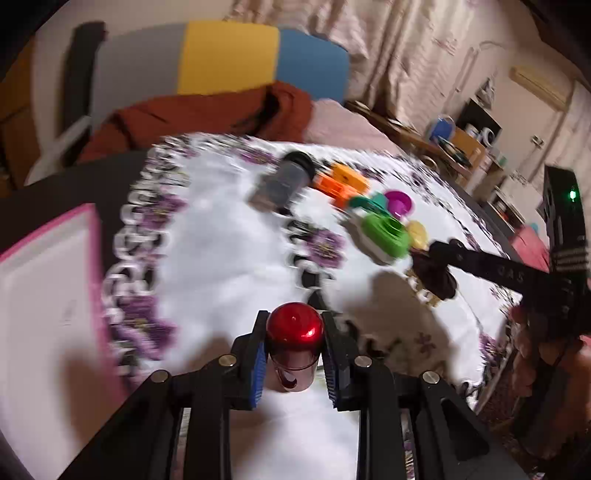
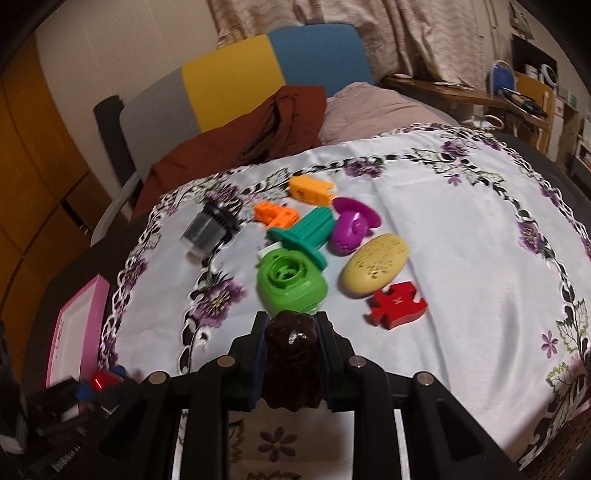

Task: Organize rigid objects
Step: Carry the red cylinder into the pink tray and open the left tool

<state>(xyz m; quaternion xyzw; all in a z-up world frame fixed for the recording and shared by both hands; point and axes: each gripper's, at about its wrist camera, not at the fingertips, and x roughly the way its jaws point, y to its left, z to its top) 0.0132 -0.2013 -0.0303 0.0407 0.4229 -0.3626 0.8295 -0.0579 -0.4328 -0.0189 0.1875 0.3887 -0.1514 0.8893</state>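
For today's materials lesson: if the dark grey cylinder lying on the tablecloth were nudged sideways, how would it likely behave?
The grey cylinder lies on its side, so it would probably roll. It looks rigid, unlikely to bend. Its wider black rim may curve its path.

Beyond the far edge of the tabletop [image 2: 554,155] stands a chair [image 2: 258,74] with grey, yellow and blue panels, a brown jacket [image 2: 240,144] slumped on its seat. Pale curtains [image 2: 369,22] hang behind it. Cluttered shelves [image 2: 532,92] fill the right corner; orange cupboards [image 2: 29,147] line the left wall.
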